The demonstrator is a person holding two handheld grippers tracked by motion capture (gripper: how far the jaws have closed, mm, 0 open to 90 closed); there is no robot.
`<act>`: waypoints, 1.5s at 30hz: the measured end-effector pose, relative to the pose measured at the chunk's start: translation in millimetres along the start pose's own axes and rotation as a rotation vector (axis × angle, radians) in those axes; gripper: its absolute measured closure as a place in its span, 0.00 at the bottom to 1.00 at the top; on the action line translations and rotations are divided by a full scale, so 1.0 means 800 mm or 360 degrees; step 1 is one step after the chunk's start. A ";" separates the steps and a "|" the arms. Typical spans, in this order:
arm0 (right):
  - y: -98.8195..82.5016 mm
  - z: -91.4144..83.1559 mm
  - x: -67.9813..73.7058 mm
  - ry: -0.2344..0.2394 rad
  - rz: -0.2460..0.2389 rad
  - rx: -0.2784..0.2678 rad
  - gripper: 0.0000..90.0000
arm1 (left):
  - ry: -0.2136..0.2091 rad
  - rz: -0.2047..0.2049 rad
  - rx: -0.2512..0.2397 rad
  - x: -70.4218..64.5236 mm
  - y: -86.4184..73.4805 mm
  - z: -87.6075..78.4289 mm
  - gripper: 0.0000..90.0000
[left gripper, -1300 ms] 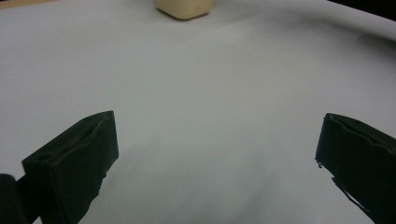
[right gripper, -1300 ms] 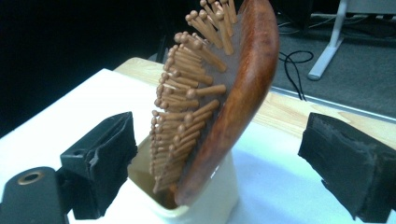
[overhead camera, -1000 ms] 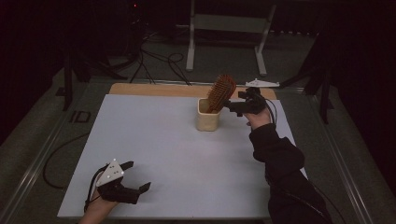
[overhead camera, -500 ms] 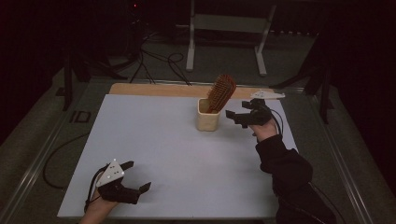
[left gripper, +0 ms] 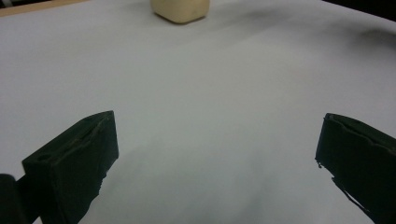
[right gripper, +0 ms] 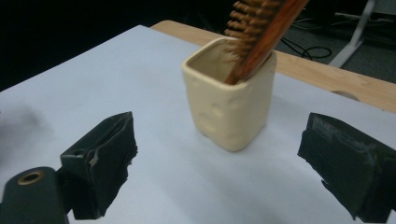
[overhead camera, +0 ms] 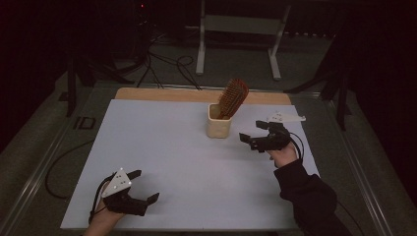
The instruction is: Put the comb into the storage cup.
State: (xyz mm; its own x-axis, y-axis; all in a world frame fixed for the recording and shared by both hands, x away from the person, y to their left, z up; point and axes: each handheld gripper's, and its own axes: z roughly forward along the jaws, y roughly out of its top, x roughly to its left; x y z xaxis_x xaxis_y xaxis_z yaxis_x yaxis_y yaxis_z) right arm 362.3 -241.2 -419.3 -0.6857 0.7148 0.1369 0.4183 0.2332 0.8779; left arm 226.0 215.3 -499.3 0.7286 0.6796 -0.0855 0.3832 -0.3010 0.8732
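right tongs (overhead camera: 252, 139) wide apart, empty, near cup (overhead camera: 218, 121)

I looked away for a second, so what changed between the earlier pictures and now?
The right hand-held gripper let go of the hairbrush and drew back from the cup toward the person, jaws open. The brush stayed leaning in the cup; the left hand-held gripper stayed put, open.

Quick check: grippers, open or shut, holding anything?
Left gripper: open, empty, over bare table.
Right gripper: open, empty, beside the cup with the brush.
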 end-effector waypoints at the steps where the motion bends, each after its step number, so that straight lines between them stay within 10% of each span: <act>1: -0.003 -0.001 0.003 -0.0001 -0.0013 -0.0001 0.11 | 0.0000 0.0004 0.0004 0.000 0.000 0.000 0.00; 20: -0.084 -0.006 0.029 0.0076 -0.0106 0.0093 0.11 | -0.0004 0.0017 0.0008 0.000 0.001 0.001 0.00; 45: -0.151 -0.038 0.037 -0.0038 -0.0220 0.0228 0.11 | -0.0003 0.0008 -0.0005 0.001 -0.001 -0.001 0.00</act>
State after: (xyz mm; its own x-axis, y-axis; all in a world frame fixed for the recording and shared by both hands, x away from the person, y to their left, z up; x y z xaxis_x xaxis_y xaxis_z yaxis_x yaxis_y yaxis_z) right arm 273.3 -268.4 -507.5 -0.7291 0.6844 0.0072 0.4026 0.4203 0.8132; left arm 226.0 216.8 -499.7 0.7315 0.6770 -0.0817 0.3776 -0.3024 0.8752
